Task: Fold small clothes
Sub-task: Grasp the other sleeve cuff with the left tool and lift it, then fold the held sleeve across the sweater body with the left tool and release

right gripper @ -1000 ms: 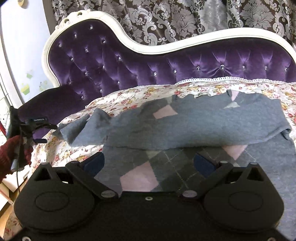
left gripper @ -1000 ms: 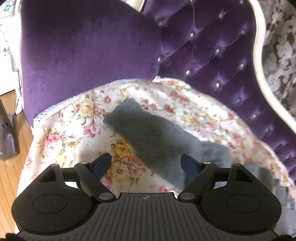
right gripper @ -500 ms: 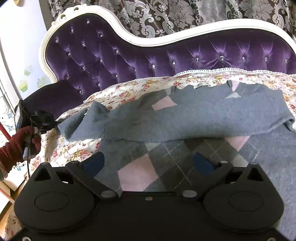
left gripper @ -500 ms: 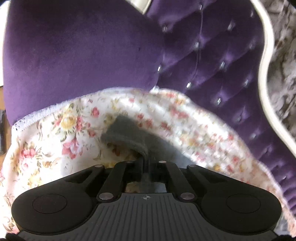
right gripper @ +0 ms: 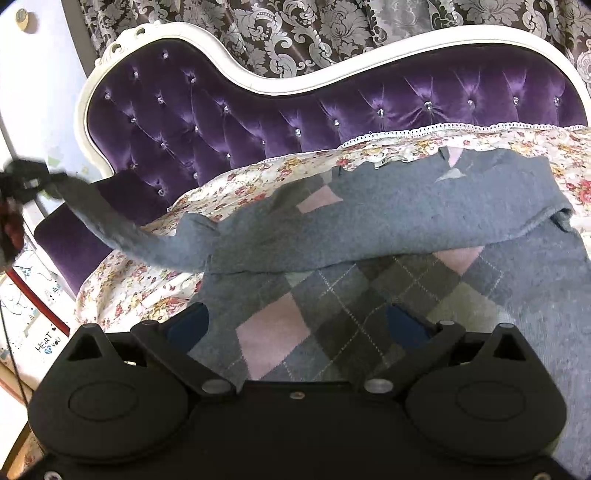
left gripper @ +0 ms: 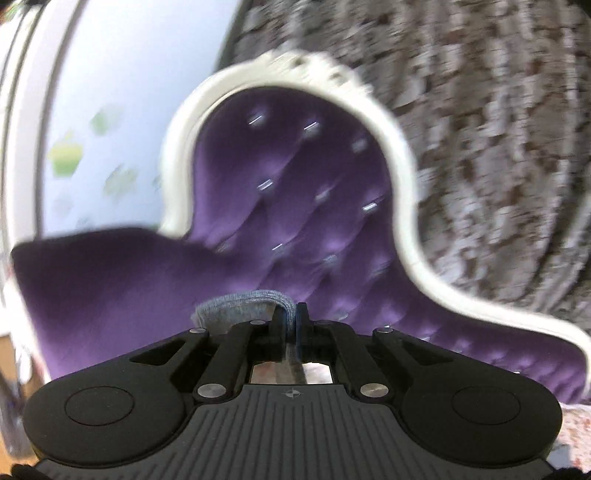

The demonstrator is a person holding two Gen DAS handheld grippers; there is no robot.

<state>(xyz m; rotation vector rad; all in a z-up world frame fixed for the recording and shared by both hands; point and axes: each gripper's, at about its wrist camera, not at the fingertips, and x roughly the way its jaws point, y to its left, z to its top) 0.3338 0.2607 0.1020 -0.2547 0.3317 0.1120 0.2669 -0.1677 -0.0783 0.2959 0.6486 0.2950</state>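
A grey sweater with a pink and grey argyle front lies partly folded on the flowered sheet of the purple sofa. My left gripper is shut on the grey sleeve cuff. In the right wrist view the left gripper holds the sleeve lifted off the sheet at the far left, stretched from the body. My right gripper is open and empty, low over the argyle front, with its fingers either side of a pink diamond.
The tufted purple sofa back with a white carved frame runs behind the sweater, and the purple armrest is at the left. Patterned curtains hang behind. A white wall stands at the left.
My left gripper closed on the sleeve cuff and lifted it up and to the left, so its view swung from the sheet to the sofa back. My right gripper stayed open over the sweater.
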